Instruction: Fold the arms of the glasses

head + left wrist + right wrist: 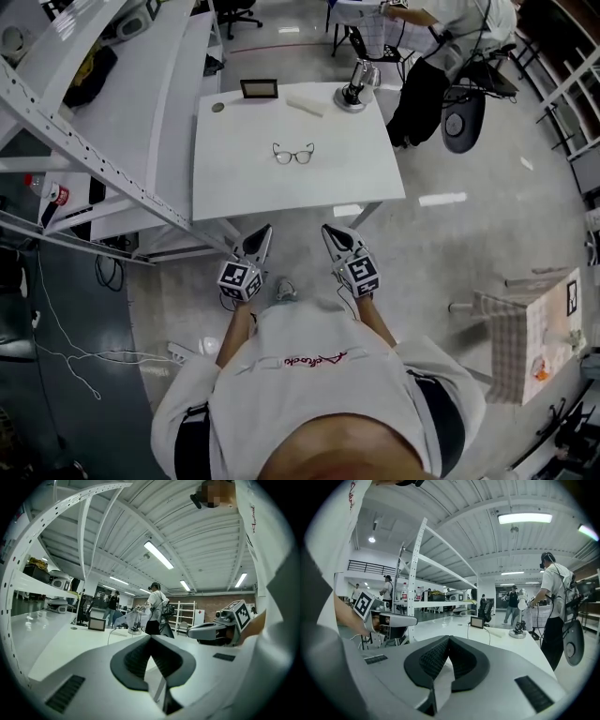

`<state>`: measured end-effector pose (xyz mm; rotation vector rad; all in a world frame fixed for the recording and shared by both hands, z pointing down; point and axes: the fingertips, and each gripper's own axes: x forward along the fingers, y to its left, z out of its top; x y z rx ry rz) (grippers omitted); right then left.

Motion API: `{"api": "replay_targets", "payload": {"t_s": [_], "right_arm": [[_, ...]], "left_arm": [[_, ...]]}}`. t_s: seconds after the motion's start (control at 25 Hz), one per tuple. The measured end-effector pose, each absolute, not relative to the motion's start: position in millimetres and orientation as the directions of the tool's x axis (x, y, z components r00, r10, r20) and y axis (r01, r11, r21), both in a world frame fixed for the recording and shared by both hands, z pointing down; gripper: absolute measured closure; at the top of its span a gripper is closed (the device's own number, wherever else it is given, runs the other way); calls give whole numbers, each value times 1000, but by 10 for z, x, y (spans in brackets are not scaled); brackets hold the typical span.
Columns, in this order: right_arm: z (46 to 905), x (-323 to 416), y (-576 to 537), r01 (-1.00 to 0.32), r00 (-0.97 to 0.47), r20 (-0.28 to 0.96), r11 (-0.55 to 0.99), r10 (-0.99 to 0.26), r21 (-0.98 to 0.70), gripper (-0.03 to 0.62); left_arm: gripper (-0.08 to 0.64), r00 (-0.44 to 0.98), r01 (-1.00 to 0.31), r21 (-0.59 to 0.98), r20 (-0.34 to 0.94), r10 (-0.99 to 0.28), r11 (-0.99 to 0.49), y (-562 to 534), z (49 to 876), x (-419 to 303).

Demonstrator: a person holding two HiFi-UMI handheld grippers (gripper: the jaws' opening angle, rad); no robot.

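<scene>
Dark-framed glasses (293,154) lie near the middle of the white table (234,178), their arms spread open and pointing toward the far side. My left gripper (265,229) and right gripper (327,229) hang side by side close to my body, below the table's near edge and well short of the glasses. In the left gripper view the left gripper (151,637) has its jaws closed tip to tip with nothing between them. The right gripper (449,638) looks the same in its own view. Neither gripper view shows the glasses.
At the table's far edge stand a small dark frame (259,89), a white bar (305,104) and a metal stand (353,94). A person (441,37) works behind the far right corner. White shelving (112,122) runs along the left; a paper bag (534,337) sits right.
</scene>
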<state>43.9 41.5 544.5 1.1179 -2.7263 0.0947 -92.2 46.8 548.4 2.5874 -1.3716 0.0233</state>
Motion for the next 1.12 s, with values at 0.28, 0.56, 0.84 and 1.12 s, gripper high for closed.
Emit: {"api": "replay_targets", "payload": {"t_s": [0.28, 0.56, 0.84, 1.12], "right_arm": [[5455, 158, 122, -715, -679, 216, 699, -701, 21, 568], [5522, 65, 63, -727, -665, 241, 687, -707, 7, 568], [5617, 202, -97, -748, -643, 259, 663, -721, -10, 568], [5731, 262, -511, -743, -652, 255, 669, -714, -27, 568]], "left_arm": [[535, 594, -800, 192, 118, -796, -568, 124, 5538, -1197], [535, 627, -775, 215, 133, -768, -595, -18, 5637, -1225], [535, 640, -763, 241, 155, -752, -600, -165, 5774, -1111], [535, 617, -783, 235, 171, -768, -576, -550, 5812, -1114]]}}
